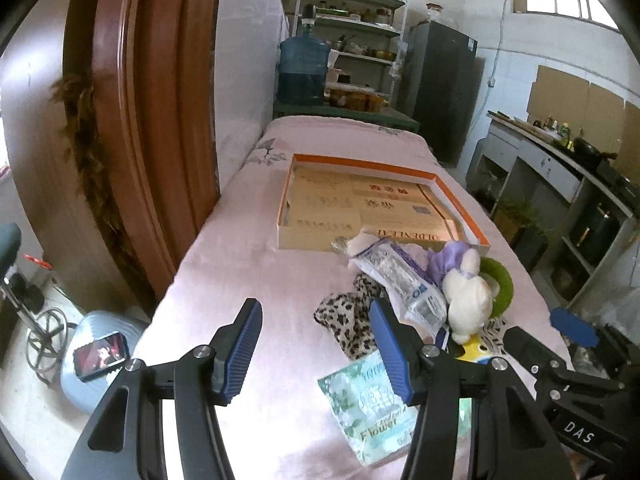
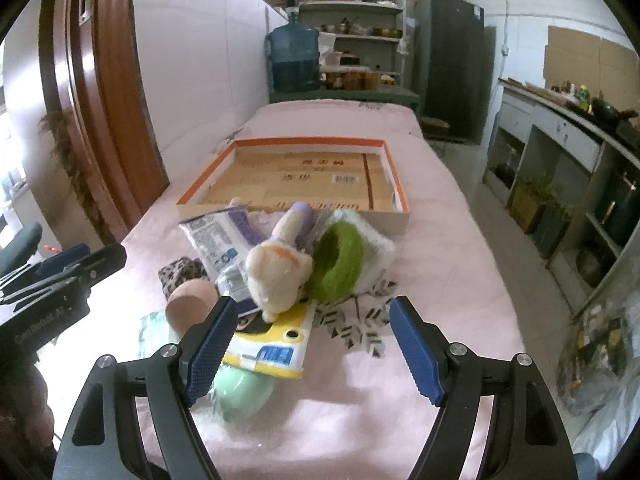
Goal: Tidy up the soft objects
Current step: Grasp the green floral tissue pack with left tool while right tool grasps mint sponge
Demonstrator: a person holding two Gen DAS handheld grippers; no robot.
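A pile of soft things lies on the pink-covered table (image 2: 440, 240): a white plush toy (image 2: 276, 268) with purple ears, a green ring (image 2: 340, 260), a leopard-print cloth (image 1: 352, 316), a clear plastic packet (image 1: 404, 276), a yellow packet (image 2: 272, 344), a tan ball (image 2: 190, 306), a pale green ball (image 2: 244, 392) and a tissue pack (image 1: 372, 404). Behind the pile stands an orange-rimmed shallow box (image 2: 304, 144), lined with cardboard. My left gripper (image 1: 316, 352) is open, empty, left of the pile. My right gripper (image 2: 312, 348) is open, empty, just before the pile.
A brown wooden door frame (image 1: 152, 120) stands at the left. A blue water jug (image 1: 302, 68), shelves and a dark fridge (image 2: 452, 64) stand behind the table. A kitchen counter (image 2: 568, 128) runs along the right. A phone on a stool (image 1: 100, 356) sits at lower left.
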